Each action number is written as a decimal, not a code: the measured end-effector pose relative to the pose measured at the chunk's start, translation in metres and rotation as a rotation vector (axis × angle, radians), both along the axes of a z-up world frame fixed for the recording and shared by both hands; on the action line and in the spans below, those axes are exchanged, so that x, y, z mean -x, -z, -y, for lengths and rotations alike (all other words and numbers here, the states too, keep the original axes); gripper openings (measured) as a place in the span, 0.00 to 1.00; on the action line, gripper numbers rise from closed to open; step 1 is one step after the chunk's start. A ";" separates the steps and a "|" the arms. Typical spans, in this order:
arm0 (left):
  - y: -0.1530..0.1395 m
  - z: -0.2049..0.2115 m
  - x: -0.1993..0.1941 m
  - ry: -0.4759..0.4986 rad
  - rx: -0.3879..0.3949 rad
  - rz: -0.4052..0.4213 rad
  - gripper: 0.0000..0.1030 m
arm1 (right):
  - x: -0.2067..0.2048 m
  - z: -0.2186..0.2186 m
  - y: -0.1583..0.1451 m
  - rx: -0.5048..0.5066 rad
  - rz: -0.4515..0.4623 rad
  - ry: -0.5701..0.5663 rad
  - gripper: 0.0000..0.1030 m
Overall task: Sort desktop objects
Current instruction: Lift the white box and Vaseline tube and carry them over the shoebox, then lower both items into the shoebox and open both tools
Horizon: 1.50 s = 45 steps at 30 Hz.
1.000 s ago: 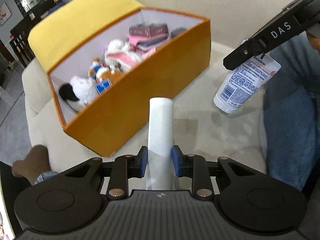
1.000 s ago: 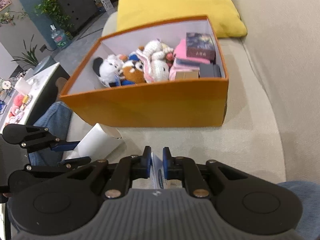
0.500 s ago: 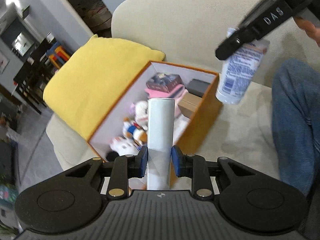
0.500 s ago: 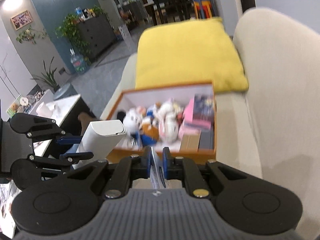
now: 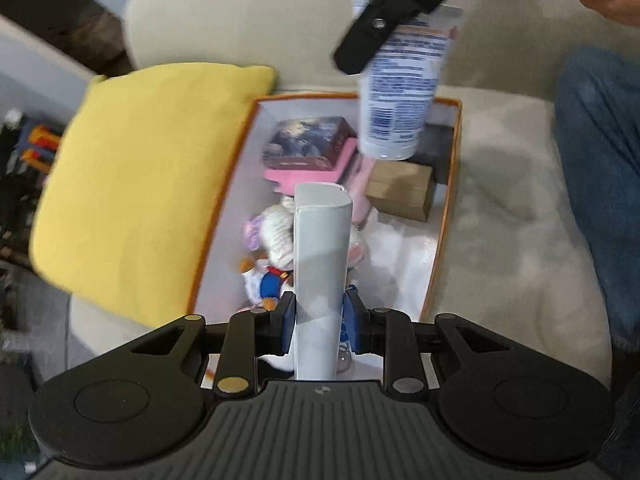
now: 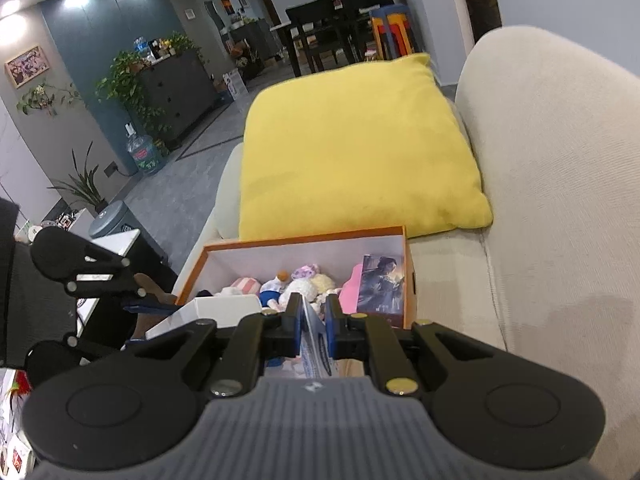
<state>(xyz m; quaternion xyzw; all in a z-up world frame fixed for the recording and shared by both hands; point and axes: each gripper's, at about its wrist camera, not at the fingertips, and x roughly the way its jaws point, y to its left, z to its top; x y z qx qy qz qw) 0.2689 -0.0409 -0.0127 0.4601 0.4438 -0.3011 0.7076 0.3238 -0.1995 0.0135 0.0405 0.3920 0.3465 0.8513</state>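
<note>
— Above the orange box (image 5: pixel 444 240), what did each hand carry?

— Left gripper (image 5: pixel 319 318) clamped a white case (image 5: pixel 322 256) over the plush toys (image 5: pixel 276 240); right gripper (image 6: pixel 313 320), reaching over the box, pinched a lotion tube (image 5: pixel 402 92) hanging cap-down over the box's far end.

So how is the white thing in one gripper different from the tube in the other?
The white box is plain and straight-sided; the lotion tube is covered in blue print and flattens toward its crimped top. The left gripper holds the box pointing forward along its fingers; the right gripper holds the tube hanging cap down. Both are mostly white, gripped, and held over the orange box.
</note>
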 end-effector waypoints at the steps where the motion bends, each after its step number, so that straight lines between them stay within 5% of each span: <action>1: 0.006 0.000 -0.005 0.013 -0.003 -0.024 0.28 | -0.004 -0.003 0.003 0.004 -0.007 -0.008 0.12; 12: 0.058 -0.006 -0.015 0.183 -0.104 -0.324 0.28 | -0.034 -0.031 0.027 0.023 -0.068 -0.070 0.12; 20: 0.074 -0.007 -0.051 0.134 0.021 -0.493 0.25 | -0.037 -0.043 0.035 0.060 -0.068 -0.111 0.12; 31: 0.086 -0.027 -0.054 -0.017 0.159 -0.458 0.25 | -0.036 -0.060 0.045 0.083 -0.122 -0.182 0.12; 45: 0.072 -0.057 -0.032 -0.224 0.362 -0.273 0.25 | -0.028 -0.100 0.081 0.315 -0.155 -0.134 0.11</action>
